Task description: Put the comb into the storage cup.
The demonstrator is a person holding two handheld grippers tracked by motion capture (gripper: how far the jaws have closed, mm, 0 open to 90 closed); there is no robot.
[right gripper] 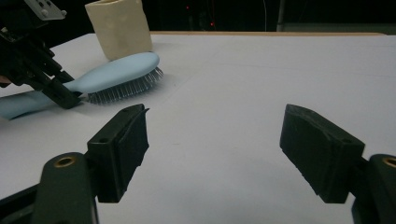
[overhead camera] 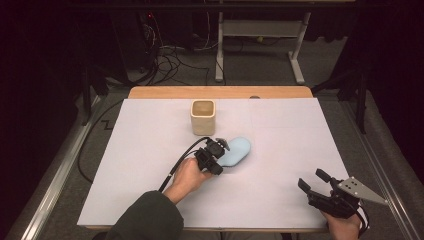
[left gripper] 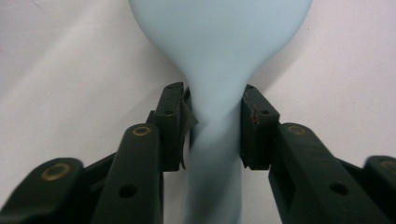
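We see the left gripper (overhead camera: 218, 150) clamped on the narrow handle of a pale blue hairbrush (overhead camera: 236, 151), its two black pads (left gripper: 173, 122) pressing the handle from either side in the left gripper view. The brush's broad head lies straight ahead of those jaws, bristles down on the white table cover (overhead camera: 150, 165) (the right gripper view shows the bristles touching the surface).

Just beyond the brush head, and a little to the far left of the left gripper, stands a cream square cup (overhead camera: 203, 117), upright and open at the top. We can see into its mouth from the high view, but the inside is dim and we cannot tell whether anything lies in it. We find no label, brand or writing on the cup, the brush or the cover.

The right gripper (overhead camera: 315, 184) rests near the table's front edge, well apart from the brush, with its jaws spread wide and nothing between them. From its own camera the brush and cup sit far off to the upper left, with the left gripper at the brush handle.
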